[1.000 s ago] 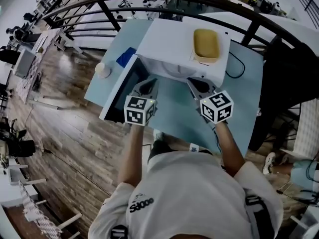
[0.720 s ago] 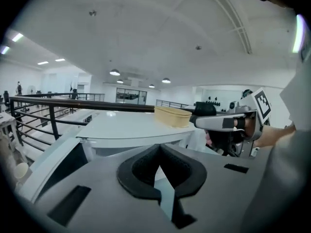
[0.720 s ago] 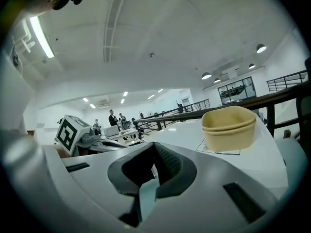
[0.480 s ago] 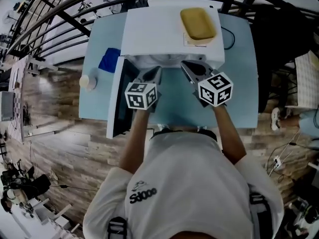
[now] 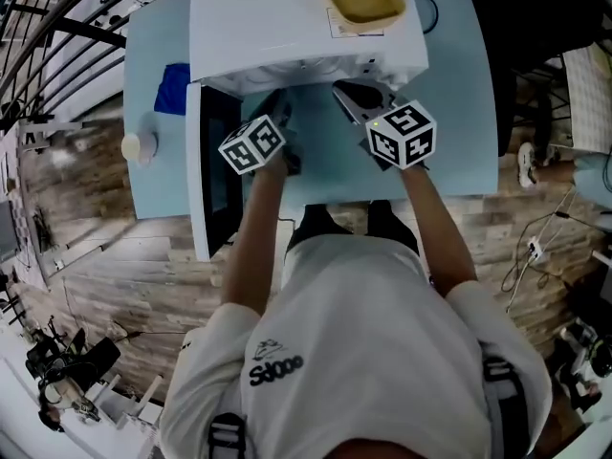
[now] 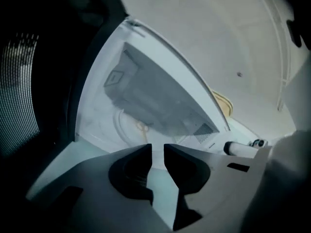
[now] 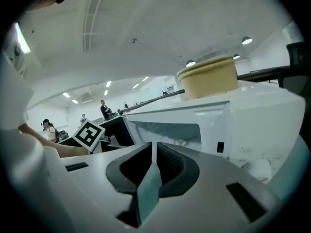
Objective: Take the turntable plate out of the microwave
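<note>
**A:** Pale blue table (image 5: pixel 449 113) with wood floor round it. Where's the turntable plate?

**B:** The turntable plate (image 6: pixel 138 129) lies flat on the floor of the microwave (image 5: pixel 287 27), inside the cavity. The door (image 5: pixel 206 170) is swung open to the left.

**A:** And the tools?

**B:** Both are outside the opening, apart from the plate. The left gripper (image 6: pixel 157 152) looks into the cavity. Its jaws have just been opening to a narrow gap, with nothing between them. The right gripper (image 7: pixel 154 149) has its jaws together and is empty.

**A:** So which step?

**B:** The approach, I'd judge. Next, the left needs wider jaws and a low reach in to the plate's near rim, then a lift off the hub.
</note>
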Tool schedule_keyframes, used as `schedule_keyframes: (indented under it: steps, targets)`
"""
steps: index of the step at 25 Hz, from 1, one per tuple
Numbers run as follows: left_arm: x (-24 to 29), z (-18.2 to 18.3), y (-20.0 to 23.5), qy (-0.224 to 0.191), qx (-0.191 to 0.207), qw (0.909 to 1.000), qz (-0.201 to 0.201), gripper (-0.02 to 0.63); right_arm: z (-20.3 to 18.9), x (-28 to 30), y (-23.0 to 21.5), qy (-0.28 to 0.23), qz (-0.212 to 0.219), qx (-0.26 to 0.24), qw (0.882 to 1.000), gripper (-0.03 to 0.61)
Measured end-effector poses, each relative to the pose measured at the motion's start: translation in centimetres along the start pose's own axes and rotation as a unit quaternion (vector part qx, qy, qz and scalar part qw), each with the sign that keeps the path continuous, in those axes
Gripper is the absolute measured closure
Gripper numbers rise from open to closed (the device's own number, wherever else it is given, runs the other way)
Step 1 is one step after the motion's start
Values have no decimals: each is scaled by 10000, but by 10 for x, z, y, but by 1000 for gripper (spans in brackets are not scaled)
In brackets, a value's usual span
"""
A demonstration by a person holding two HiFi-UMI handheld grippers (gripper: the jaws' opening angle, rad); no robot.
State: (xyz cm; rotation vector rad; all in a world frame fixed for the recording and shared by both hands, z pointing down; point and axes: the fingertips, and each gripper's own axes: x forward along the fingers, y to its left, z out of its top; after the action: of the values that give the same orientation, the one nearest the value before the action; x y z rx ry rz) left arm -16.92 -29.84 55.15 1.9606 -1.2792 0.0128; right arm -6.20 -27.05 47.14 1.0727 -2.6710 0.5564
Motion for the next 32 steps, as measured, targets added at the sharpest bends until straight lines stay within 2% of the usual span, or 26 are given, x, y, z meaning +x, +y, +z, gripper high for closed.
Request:
schedule_keyframes:
  steps: [2,3,7,10,14,18,21,24,27,29,32]
  targets:
    - [12,1,9,-170,-453,9988,-98,493,-11,9,-6,77,18,221,9997,539]
    - [18,1,14,-240,-608,9978,-120,482,-17,13,-9,124,24,331,9994,518]
    - [39,-4,33,-347,-882,9955,12,450,-41,25,-18,204,-12,899,9957,477]
    - [49,-4,49,-443,-1326,9900,211,433,-52,32,-23,163,-15,1298,9914,418]
    - [56,-4,61,-605,-1771,9814,435,417,-60,38,-30,132,-79,1551,9878,388]
    - [62,-4,61,-648,-1967,9775,389,419,-68,46,-39,164,-152,1689,9854,382]
    - [65,-1,62,-684,-2340,9693,320,419,-73,52,-41,162,-228,1844,9824,382]
    - [67,-2,64,-670,-2811,9569,300,447,-78,61,-40,159,-248,2012,9791,382]
    - [67,-8,71,-645,-3196,9445,396,540,-82,72,-36,164,-155,2209,9750,382]
    - [67,-11,75,-658,-3298,9409,409,572,-84,78,-36,150,-88,2341,9721,382]
    - [66,-13,78,-637,-3386,9382,332,577,-89,85,-39,81,-56,2607,9654,382]
